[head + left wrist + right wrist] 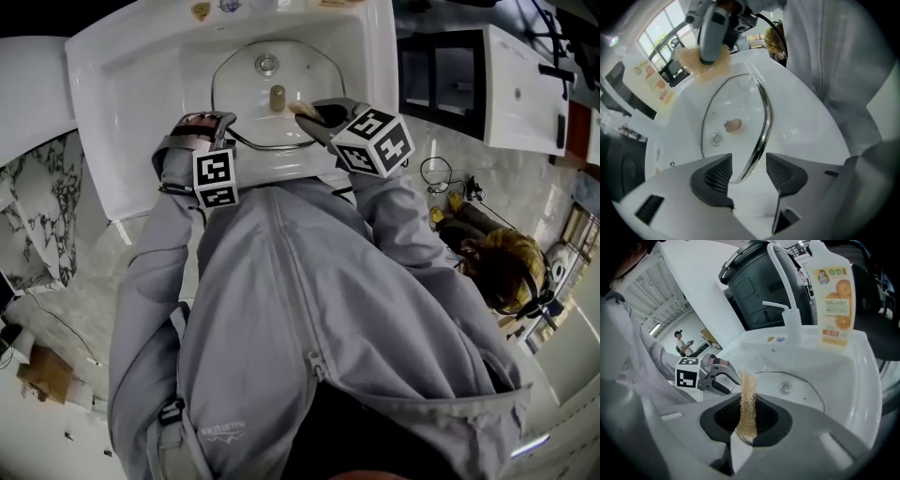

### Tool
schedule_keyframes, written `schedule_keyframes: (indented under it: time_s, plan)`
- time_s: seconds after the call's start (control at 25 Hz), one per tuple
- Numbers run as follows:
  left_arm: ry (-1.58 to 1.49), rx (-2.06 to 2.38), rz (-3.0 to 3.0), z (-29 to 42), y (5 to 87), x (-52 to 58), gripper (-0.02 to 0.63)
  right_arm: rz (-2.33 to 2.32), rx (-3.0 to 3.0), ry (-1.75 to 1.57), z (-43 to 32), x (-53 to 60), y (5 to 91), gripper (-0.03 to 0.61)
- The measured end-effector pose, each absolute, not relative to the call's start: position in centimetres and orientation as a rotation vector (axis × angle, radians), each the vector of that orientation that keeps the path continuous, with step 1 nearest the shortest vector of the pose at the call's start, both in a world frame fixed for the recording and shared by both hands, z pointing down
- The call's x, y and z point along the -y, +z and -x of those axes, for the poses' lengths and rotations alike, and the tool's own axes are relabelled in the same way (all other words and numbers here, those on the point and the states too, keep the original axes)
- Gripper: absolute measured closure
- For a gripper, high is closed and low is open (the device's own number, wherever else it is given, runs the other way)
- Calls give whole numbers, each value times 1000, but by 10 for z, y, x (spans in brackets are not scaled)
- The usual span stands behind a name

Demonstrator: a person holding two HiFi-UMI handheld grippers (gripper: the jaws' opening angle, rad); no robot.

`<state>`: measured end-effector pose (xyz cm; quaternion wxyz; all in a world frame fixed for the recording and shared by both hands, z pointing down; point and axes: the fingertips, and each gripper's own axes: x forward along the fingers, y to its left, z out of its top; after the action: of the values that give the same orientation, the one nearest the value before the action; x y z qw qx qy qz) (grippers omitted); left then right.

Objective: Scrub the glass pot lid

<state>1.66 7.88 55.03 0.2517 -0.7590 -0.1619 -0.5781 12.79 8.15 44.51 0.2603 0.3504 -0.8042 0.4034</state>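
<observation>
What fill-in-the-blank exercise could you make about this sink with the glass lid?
1. The glass lid lies in the white ____.
2. The right gripper is shut on the tan scrub pad; the left gripper has its jaws ____ on either side of the lid's rim.
3. The bottle by the faucet shows ____ on its label.
Missing: sink; open; oranges.

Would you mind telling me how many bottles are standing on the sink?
1. An orange-labelled bottle stands on the sink's back rim, right of the faucet in the right gripper view; others may be hidden.
</observation>
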Motion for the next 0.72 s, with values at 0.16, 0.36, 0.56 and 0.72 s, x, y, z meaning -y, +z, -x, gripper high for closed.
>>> schedule_keyframes:
  time_s: [0.16,0.36,0.56,0.72]
  plan:
    - [-1452,508,1969,-30,562,-81,410,-989,2185,1099,-134,-81,444,531]
    - [-1336,591,1958,-40,567,-85,410,-1029,2194,1112,-137,-83,444,532]
    - [-1144,587,1921,-47,564,-90,462,-1051,2210,1097,-134,-82,444,531]
    - [-1075,518,1968,-45,554,-92,551,-1059,2216,1091,-136,-83,442,531]
